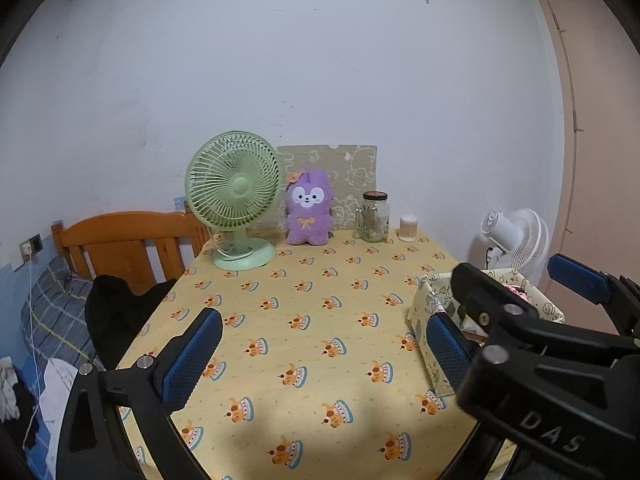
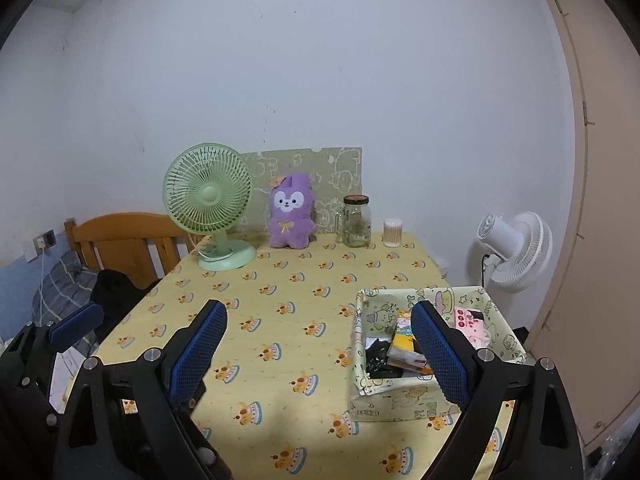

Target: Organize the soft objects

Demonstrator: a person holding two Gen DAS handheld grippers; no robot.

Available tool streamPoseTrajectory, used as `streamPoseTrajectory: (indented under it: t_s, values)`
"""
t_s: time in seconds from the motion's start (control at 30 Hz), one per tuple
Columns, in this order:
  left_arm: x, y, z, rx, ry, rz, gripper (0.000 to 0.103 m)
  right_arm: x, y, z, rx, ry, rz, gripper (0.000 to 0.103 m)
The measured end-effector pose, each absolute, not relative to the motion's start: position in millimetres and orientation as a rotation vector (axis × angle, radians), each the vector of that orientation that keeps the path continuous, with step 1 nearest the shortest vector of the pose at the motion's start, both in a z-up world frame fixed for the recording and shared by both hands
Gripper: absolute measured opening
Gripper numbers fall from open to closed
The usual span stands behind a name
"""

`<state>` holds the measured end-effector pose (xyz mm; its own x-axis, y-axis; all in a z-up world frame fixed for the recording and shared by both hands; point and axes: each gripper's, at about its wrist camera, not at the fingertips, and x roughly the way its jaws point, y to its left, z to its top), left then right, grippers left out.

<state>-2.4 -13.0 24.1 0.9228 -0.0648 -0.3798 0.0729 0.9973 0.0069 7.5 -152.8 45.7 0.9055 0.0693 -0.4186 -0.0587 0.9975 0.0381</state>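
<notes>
The purple plush toy [image 2: 290,213] sits upright at the tabletop's [image 2: 280,320] far edge, well apart from my fabric box [image 2: 400,398] (already holding small things). Both my left gripper [image 1: 320,354] and right gripper [image 2: 320,348] hang released, empty; next I reach forward for the toy.

Left gripper [image 1: 324,346] — black plastic frame, two fingers faced with blue mesh-textured pads [image 1: 192,354], round silver screws at the linkage joints. Right gripper [image 2: 320,354] — same build: black angular arms, blue dimpled pads [image 2: 438,354], silver screw heads; white "DAS" lettering on its black body.
</notes>
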Motion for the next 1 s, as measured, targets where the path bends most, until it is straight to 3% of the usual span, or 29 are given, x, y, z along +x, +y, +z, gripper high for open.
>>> streamPoseTrajectory:
  t_s: [1.0]
  values:
    - [-10.3,1.2,20.3,-0.035,0.408,-0.019,0.103,-10.3,-177.7,40.6,0.064,0.431,0.040,0.096]
